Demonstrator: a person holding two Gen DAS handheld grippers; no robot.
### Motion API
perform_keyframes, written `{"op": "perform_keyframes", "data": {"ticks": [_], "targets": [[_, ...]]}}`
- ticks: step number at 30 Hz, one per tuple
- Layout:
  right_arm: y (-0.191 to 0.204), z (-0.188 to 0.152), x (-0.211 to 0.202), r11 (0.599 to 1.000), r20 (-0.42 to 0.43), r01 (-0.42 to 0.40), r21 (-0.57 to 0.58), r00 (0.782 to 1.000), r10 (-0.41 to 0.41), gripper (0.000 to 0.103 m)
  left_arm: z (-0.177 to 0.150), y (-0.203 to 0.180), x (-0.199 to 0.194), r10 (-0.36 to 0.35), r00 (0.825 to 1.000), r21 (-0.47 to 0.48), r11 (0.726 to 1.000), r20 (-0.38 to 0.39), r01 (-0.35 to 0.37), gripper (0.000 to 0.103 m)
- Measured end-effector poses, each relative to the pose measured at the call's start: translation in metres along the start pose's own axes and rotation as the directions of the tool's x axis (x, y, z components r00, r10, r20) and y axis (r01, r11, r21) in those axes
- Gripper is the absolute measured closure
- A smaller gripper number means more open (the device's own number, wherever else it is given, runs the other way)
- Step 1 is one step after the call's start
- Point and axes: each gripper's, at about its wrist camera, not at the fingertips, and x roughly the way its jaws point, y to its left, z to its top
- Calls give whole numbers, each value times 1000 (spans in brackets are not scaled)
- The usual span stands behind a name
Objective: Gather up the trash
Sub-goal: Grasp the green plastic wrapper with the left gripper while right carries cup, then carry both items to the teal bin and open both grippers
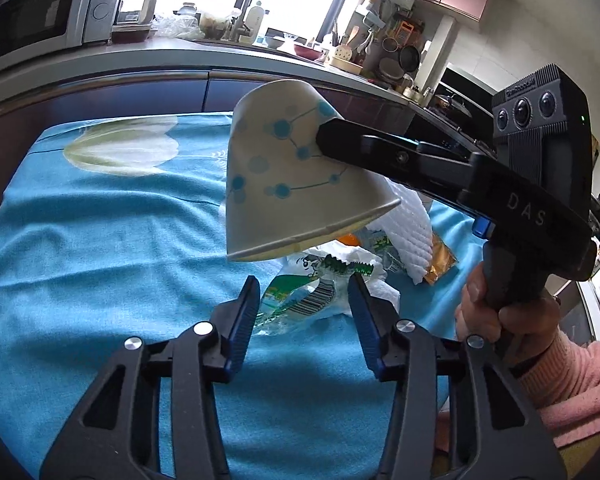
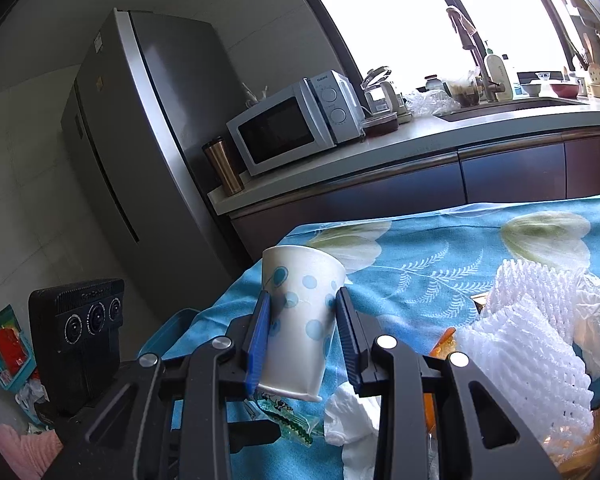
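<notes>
the task looks only begun, as i judge it. the right gripper (image 2: 302, 338) has its jaws pinching a paper cup (image 2: 300, 316), white with blue dots, and holds it lifted above the blue tablecloth (image 1: 100, 240). in the left wrist view the cup (image 1: 284, 172) is in the centre of the frame, tilted with its mouth facing down, so it seems empty; inside i cannot see.

the left gripper (image 1: 303, 312) at the bottom centre has its jaws spread, with nothing pressed between them. just beyond its fingertips lies a green and white wrapper (image 1: 300, 300).

still left on the cloth, in the lower right of the right wrist view, is a pile: white foam net (image 2: 532, 340), crumpled white tissue (image 2: 352, 416), and something orange that is mostly hidden.

a turquoise basket (image 2: 12, 364) with some packets in it sits at the lower left of that view. whether it is the trash bin, i cannot tell.
</notes>
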Motion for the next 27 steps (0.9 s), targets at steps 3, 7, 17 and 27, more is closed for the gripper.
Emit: {"op": "perform_keyframes", "data": {"ticks": [3, 7, 17, 27], "targets": [[0, 2, -2, 1000, 10, -3, 6, 1000, 3, 72, -4, -6, -4, 25, 1000, 15, 1000, 1, -25, 70], [3, 4, -2, 1000, 15, -6, 3, 1000, 6, 72, -12, -2, -8, 41, 999, -9, 999, -4, -41, 80], [19, 7, 7, 997, 2, -76, 11, 997, 76, 72, -19, 21, -66, 117, 989, -103, 989, 91, -107, 82], [70, 9, 65, 973, -102, -230, 18, 968, 230, 72, -43, 80, -161, 348, 924, -249, 919, 158, -304, 81]]}}
